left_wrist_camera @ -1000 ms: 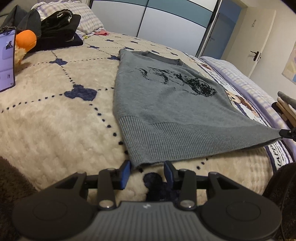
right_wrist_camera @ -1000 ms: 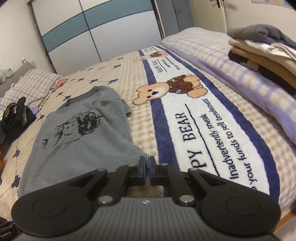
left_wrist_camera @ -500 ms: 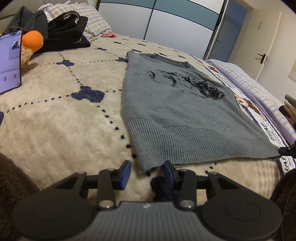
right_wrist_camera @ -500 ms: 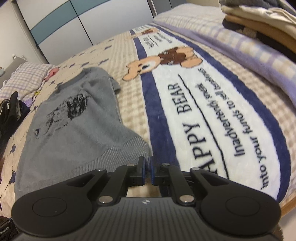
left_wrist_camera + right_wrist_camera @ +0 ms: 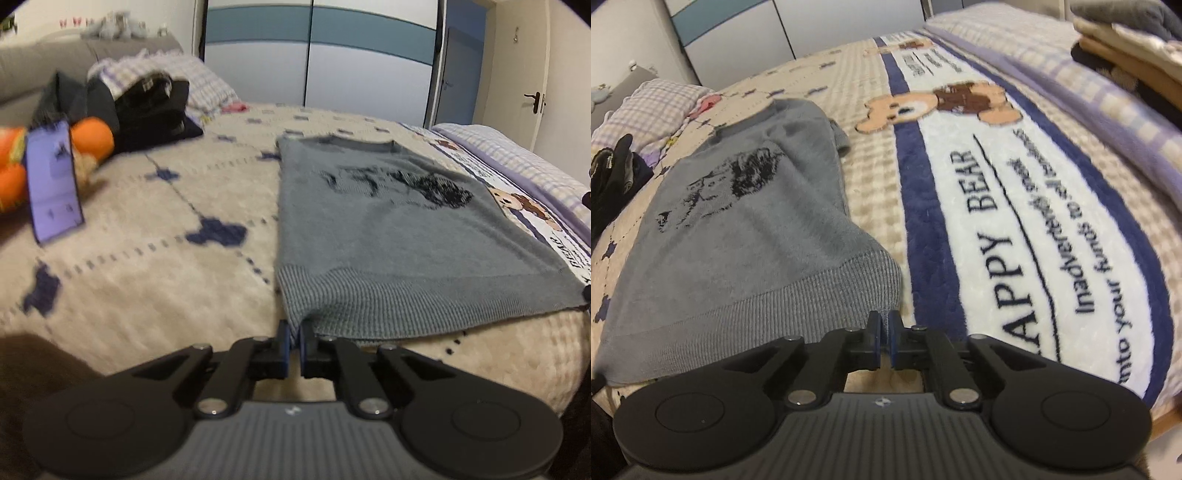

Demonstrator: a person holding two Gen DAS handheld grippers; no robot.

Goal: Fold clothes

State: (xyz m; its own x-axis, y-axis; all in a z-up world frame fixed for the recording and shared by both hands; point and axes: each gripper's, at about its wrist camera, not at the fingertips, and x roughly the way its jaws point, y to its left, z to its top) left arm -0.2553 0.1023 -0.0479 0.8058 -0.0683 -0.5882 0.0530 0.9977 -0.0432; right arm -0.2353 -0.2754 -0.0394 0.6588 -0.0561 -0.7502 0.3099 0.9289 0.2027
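Sweater: I see the grey sweater (image 5: 399, 236) spread flat on the bed (image 5: 155, 258), hem nearest me.
Left hand-held gripper (image 5: 294, 332): my jaws pinch the hem's left corner.
Right hand-held gripper (image 5: 885, 325): clamped on the right corner.

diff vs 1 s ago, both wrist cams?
The left tongs, open around the near left hem corner a second ago, have shut on the grey sweater. The right tongs were already shut on the right hem corner and have dipped slightly. Unchanged: the sweater lies flat on the bed, and the stack of folded clothes is untouched.
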